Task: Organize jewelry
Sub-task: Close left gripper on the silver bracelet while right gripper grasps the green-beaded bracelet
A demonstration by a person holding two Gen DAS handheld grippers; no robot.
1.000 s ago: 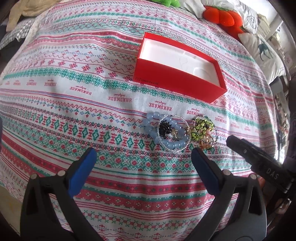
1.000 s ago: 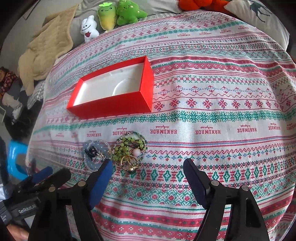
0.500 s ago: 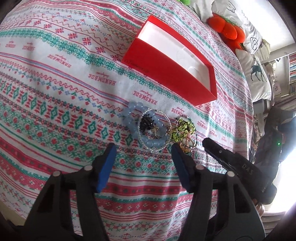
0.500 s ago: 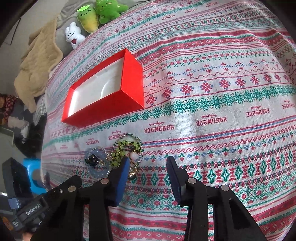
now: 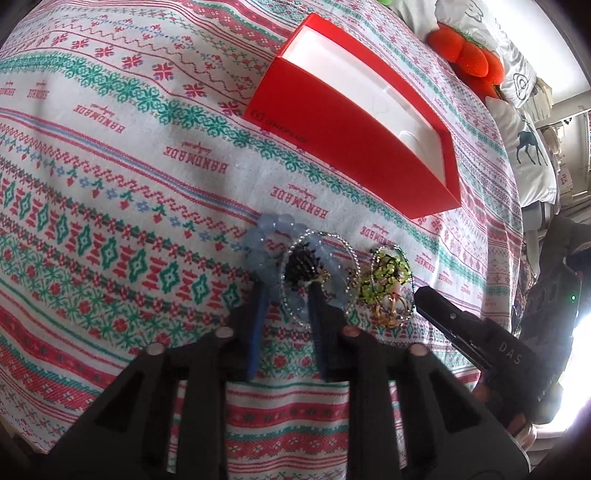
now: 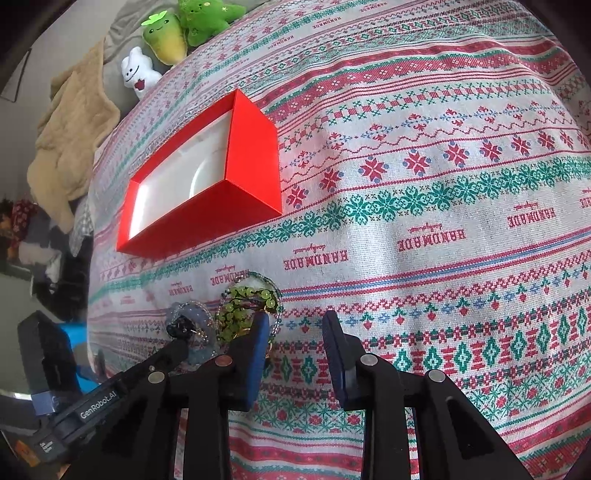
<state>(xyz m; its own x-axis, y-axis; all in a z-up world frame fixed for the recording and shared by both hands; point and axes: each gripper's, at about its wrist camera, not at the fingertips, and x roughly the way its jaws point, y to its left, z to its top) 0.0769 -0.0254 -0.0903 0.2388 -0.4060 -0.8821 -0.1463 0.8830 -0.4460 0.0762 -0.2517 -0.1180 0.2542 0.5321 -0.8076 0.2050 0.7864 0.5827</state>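
Observation:
A pale blue bead bracelet lies on the patterned cloth with a thin silver bangle and a black beaded piece on it. A green bead bracelet with gold rings lies just to its right. My left gripper is down on the blue pile, its jaws narrowed around the near beads and bangle edge. My right gripper is open, its left finger touching the green bracelet. The open red box with white lining stands beyond, also in the right wrist view.
Plush toys and a beige blanket lie at the far side of the bed. An orange plush and a deer cushion lie past the box. The cloth spreads wide to the right.
Both grippers moved forward and down to the jewelry. The left jaws narrowed around the blue pile. The right jaws narrowed a little and reached the green bracelet.

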